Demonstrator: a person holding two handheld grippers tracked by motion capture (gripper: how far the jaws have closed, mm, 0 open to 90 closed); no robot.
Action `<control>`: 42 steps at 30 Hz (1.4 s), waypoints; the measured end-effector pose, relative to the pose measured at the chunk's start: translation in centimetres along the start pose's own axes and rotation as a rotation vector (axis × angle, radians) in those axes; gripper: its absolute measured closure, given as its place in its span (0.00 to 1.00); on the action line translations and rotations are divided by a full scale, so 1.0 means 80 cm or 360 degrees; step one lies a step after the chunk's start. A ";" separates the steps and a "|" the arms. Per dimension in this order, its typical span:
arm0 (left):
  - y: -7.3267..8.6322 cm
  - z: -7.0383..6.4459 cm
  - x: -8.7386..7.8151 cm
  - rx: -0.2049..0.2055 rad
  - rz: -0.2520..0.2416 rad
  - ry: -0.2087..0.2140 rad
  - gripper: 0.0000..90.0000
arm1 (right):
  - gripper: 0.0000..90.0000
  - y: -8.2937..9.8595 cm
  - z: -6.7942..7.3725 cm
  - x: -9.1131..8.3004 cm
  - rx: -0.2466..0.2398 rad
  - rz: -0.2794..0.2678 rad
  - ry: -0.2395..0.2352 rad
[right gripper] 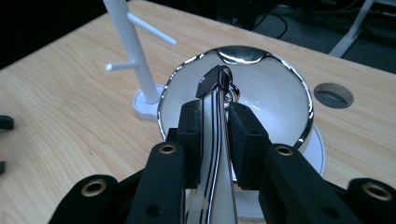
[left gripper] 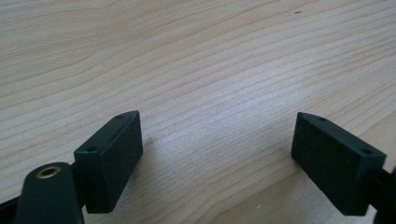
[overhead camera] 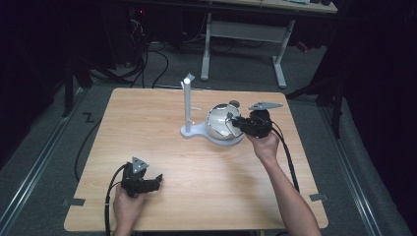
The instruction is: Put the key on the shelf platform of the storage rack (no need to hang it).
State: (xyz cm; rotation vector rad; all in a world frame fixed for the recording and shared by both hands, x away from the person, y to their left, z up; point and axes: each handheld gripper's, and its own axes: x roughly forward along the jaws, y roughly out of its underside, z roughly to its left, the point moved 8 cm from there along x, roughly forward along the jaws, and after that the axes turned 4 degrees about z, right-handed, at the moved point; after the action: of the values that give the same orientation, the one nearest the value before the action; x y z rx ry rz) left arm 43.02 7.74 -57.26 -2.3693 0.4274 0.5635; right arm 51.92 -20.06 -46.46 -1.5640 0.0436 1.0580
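A shiny metal cup (overhead camera: 219,123) lies tilted on its side on the white base (overhead camera: 196,131) of a peg stand (overhead camera: 187,103) at the table's middle right. My right gripper (overhead camera: 237,122) is shut on the cup's chrome handle (right gripper: 212,135). In the right gripper view the pale inside of the cup (right gripper: 275,93) faces me beyond the right gripper (right gripper: 215,112), with the stand's post and pegs (right gripper: 133,51) to its left. My left gripper (overhead camera: 156,181) rests open near the table's front left. In its own view the left gripper (left gripper: 217,135) has bare wood between the jaws.
The wooden table (overhead camera: 147,132) has a round cable hole (overhead camera: 234,103) just behind the cup. Cables trail from both grippers over the front edge. A white-legged desk (overhead camera: 243,34) and floor cables stand beyond the far edge.
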 end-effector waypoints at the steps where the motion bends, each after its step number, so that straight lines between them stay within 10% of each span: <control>1: 0.000 0.000 0.000 0.0004 0.0000 0.0001 0.19 | 0.85 -0.001 0.000 0.003 -0.0005 0.0013 0.0007; 29: 0.000 0.000 0.000 0.0003 0.0002 -0.0001 0.19 | 0.99 -0.022 -0.004 0.070 -0.0138 0.0158 0.0098; 42: 0.000 0.000 0.000 -0.0007 -0.0003 -0.0004 0.19 | 0.80 -0.011 -0.011 0.051 -0.0066 0.0109 0.0096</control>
State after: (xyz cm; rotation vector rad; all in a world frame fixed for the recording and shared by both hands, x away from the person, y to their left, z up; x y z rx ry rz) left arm 43.02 7.77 -57.25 -2.3728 0.4232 0.5673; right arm 55.29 -18.41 -48.45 -1.6421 0.1181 1.0708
